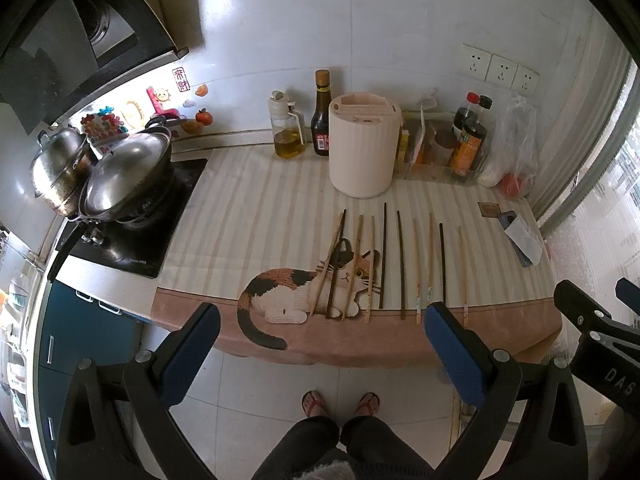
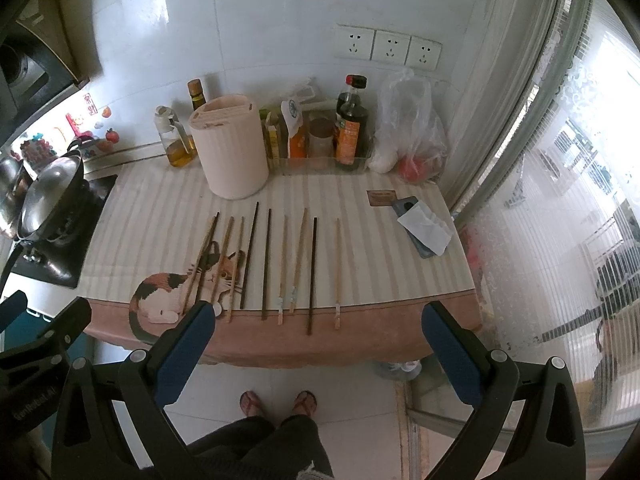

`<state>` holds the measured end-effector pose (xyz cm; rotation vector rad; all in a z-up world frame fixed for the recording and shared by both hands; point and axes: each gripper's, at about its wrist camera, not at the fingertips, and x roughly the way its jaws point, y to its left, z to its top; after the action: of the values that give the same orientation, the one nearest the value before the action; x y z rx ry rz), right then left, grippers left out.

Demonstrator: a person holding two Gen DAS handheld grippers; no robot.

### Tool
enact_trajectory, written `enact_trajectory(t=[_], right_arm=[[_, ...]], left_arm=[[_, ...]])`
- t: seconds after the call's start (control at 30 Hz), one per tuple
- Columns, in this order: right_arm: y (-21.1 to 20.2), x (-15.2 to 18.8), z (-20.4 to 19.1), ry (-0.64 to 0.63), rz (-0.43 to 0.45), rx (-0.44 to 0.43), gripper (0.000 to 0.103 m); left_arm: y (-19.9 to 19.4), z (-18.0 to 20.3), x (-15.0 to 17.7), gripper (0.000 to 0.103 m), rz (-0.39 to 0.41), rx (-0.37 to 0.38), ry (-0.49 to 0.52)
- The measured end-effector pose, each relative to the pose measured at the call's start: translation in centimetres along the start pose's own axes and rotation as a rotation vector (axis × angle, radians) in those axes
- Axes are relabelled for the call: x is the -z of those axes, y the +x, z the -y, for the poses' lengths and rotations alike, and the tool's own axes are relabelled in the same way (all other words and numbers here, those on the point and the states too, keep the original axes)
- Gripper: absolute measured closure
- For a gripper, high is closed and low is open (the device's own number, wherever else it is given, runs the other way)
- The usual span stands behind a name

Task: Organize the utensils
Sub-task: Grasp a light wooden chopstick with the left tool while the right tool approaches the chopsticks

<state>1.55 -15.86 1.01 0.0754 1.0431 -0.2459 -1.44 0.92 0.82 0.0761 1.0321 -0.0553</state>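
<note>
From the left wrist, the left gripper (image 1: 322,330) hangs short of the desk (image 1: 248,208), jaws wide apart and empty; ten chopsticks (image 1: 400,264) lie in a row on the cat-print cloth, the beige utensil holder (image 1: 363,148) standing just behind them.

From the right wrist, the right gripper (image 2: 318,326) is likewise spread and holding nothing (no stick is grasped yet). I judge this the opening step: next comes lowering onto one chopstick, probably at an end overhanging nothing, so a flat pinch is needed

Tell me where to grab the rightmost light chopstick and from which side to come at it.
Probably grip the rightmost chopstick near its near end, coming down from above with the right tool, open, closing across its width. It lies flat on the cloth, pointing away from the edge, apart from the dark chopstick beside it.
</note>
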Motion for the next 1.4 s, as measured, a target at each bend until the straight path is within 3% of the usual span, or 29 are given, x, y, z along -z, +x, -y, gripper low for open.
enact_trajectory(t=[0.17,0.3,0.4,0.57,0.63,0.7,0.77,0.87,1.03,1.1,1.2,1.4], right_arm=[[0.1,-0.3,-0.1,0.002,0.001,-0.002,0.000],[0.5,-0.6,0.3,0.031,0.011,-0.018,0.000],[1.6,-1.1,0.9,0.058,0.035,-0.058,0.000],[6.2,-1.8,1.0,0.069,0.000,-0.104,0.000],[8.6,-1.7,1.2,0.082,-0.025,-0.130,0.010],[11.4,-1.7,1.0,0.085,-0.074,-0.170,0.035],[14.6,-1.5,0.6,0.089,-0.129,-0.214,0.046],[18.9,-0.8,-0.2,0.096,-0.183,-0.222,0.046],[25.3,0.7,-1.9,0.104,-0.292,-0.208,0.046],[27.2,1.0,-2.3,0.110,-0.324,-0.183,0.046],[29.6,1.1,-3.1,0.134,-0.363,-0.149,0.046],[32.0,0.7,-4.3,0.165,-0.423,-0.114,0.046]], left_arm=[[-0.1,-0.6,-0.7,0.000,0.014,-0.013,-0.008],[0.5,-1.4,-2.6,0.000,0.098,-0.090,-0.007],[2.3,-2.0,-3.8,0.000,0.120,-0.138,-0.021],[7.6,-2.6,-4.9,0.000,0.080,-0.227,-0.031],[10.2,-2.8,-4.8,0.000,0.051,-0.266,-0.025],[13.3,-3.2,-4.4,0.000,-0.004,-0.274,-0.022],[16.2,-3.6,-3.9,0.000,-0.055,-0.279,-0.013],[21.3,-4.1,-2.7,0.003,-0.149,-0.250,0.016],[27.7,-4.5,-1.3,0.031,-0.283,-0.180,0.068],[30.1,-4.3,-0.8,0.048,-0.322,-0.143,0.102],[32.5,-4.2,-0.4,0.054,-0.367,-0.076,0.131],[35.1,-3.1,0.1,0.057,-0.412,-0.004,0.198]])
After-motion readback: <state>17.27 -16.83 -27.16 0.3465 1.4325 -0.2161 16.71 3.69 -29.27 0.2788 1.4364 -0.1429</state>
